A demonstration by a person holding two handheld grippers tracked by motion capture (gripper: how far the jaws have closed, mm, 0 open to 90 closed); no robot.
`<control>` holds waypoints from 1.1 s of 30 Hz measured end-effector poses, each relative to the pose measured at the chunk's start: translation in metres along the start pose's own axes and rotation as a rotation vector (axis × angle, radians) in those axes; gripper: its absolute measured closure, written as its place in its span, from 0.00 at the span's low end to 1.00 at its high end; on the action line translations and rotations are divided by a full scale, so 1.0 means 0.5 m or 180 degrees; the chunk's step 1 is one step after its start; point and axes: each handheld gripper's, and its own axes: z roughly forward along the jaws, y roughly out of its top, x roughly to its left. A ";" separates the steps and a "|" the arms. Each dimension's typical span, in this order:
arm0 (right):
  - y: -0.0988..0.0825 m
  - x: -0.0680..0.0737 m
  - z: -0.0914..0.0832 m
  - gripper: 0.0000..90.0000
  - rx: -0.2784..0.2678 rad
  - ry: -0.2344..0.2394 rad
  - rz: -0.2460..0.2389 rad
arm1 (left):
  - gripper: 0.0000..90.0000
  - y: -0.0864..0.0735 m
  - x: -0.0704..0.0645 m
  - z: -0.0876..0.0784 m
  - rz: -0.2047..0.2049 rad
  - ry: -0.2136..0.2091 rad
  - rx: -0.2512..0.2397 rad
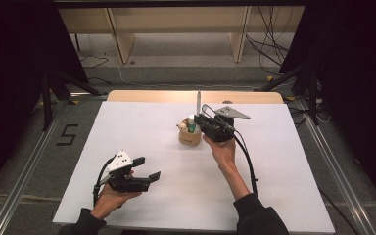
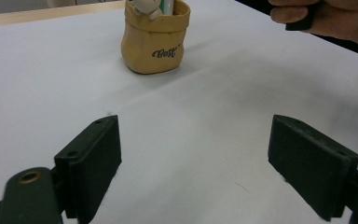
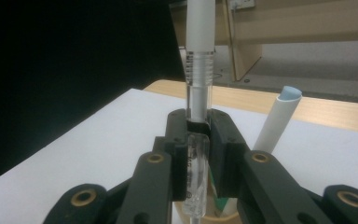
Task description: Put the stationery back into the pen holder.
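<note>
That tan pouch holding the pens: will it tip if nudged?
Likely yes. The pouch looks soft with a rolled rim, so probably light. The tall pens standing in it raise its weight. The right gripper, lowering a pen, could knock it.

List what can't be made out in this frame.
- pen: tip hidden below right gripper jaws, right gripper view; top cut by edge.
- pouch: contents cut by top edge, left gripper view; too small in high view.
- white tube: base hidden behind jaws.
</note>
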 end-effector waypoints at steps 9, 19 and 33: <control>-0.007 -0.010 0.025 0.88 0.0032 -0.0077 0.0047 | 0.18 -0.004 -0.003 -0.003 0.0006 -0.0005 -0.0008; -0.004 -0.015 0.035 0.88 0.0047 -0.0107 0.0041 | 0.18 -0.007 -0.002 -0.005 -0.0011 0.0015 -0.0044; -0.011 -0.014 0.050 0.88 0.0092 -0.0141 0.0031 | 0.18 -0.009 0.000 -0.010 -0.0030 0.0006 -0.0079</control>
